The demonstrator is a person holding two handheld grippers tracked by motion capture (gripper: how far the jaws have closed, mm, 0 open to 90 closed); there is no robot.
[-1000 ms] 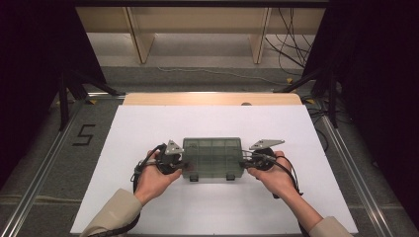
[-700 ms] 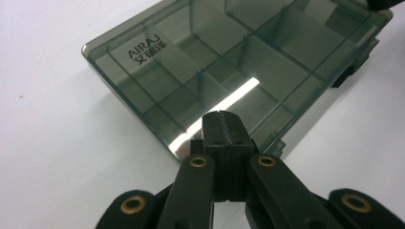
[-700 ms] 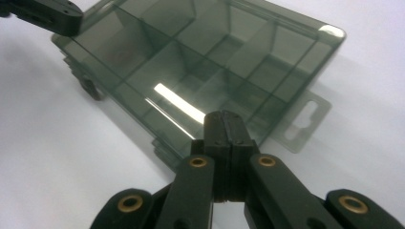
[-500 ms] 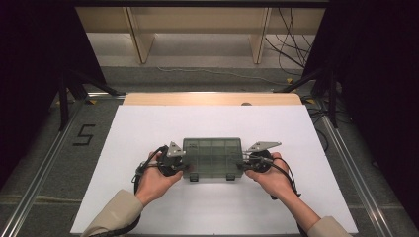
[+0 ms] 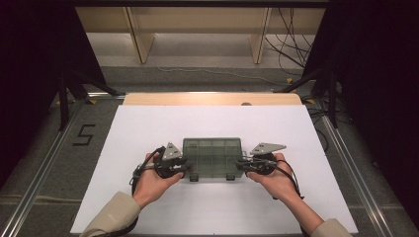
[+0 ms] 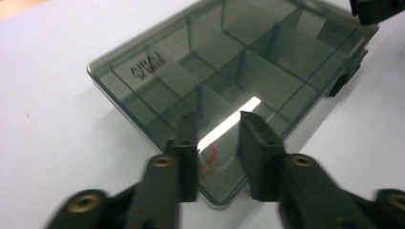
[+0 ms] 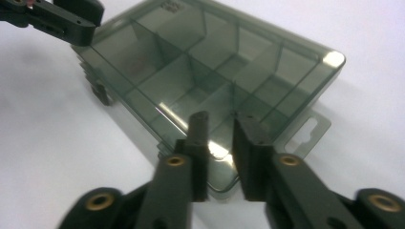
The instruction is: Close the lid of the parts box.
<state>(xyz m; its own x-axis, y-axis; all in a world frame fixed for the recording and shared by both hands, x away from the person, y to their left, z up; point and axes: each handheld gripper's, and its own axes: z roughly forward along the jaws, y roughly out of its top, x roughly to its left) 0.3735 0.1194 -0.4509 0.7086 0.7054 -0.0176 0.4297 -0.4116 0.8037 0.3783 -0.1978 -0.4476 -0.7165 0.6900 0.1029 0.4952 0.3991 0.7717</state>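
High view has the smoky plastic compartment box (image 5: 213, 157) lying lid-shut on the white worktop (image 5: 148, 128) between both tools; left tool (image 6: 217, 143) and right tool (image 7: 220, 143) have just been parting, narrowly apart, gripping nothing; likely light, stiff, slippery; best pinched at its short ends

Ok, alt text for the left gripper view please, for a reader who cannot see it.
A smoky transparent compartment box with its lid closed lies on a white table, seen close up. The left gripper hangs over the box's near corner, its two black jaws slightly apart after just opening, with nothing gripped between them.
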